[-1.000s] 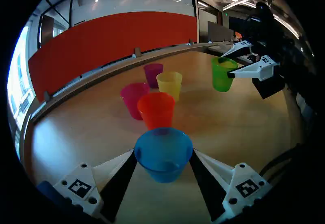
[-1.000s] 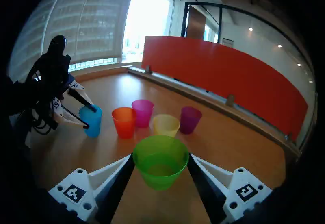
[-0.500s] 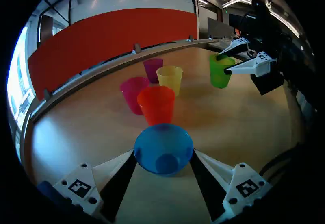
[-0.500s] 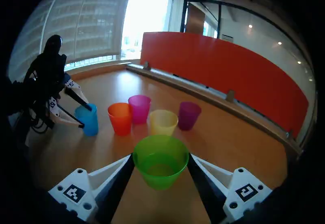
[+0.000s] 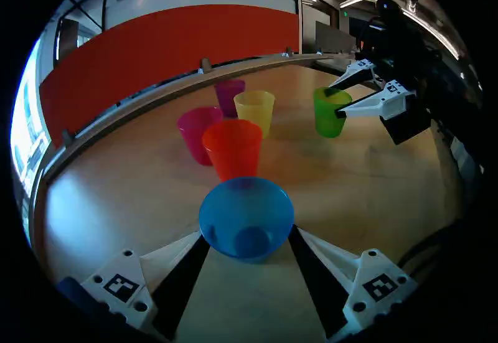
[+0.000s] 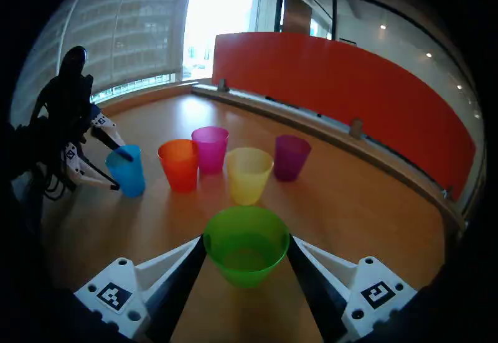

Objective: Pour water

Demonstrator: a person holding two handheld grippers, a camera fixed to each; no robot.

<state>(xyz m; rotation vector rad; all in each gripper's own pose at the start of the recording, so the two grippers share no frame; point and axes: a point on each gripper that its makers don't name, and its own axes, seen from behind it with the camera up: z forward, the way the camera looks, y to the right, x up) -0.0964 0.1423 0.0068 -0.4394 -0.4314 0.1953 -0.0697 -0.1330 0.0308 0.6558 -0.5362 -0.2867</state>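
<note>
Tipped further forward than a second ago, the blue cup (image 5: 246, 218) sits pinched in the left gripper (image 5: 247, 236), near the orange cup (image 5: 232, 149). The right gripper (image 6: 246, 244) pinches the green cup (image 6: 246, 257), farther from the orange cup.

I log left gripper (image 5: 246, 234): white fingers (image 5: 171, 262), black inner pads (image 5: 187, 281), black-white square markers (image 5: 121, 287), screw holes | right gripper (image 6: 246, 240): same build | black cable (image 5: 426, 243) beside left gripper
</note>
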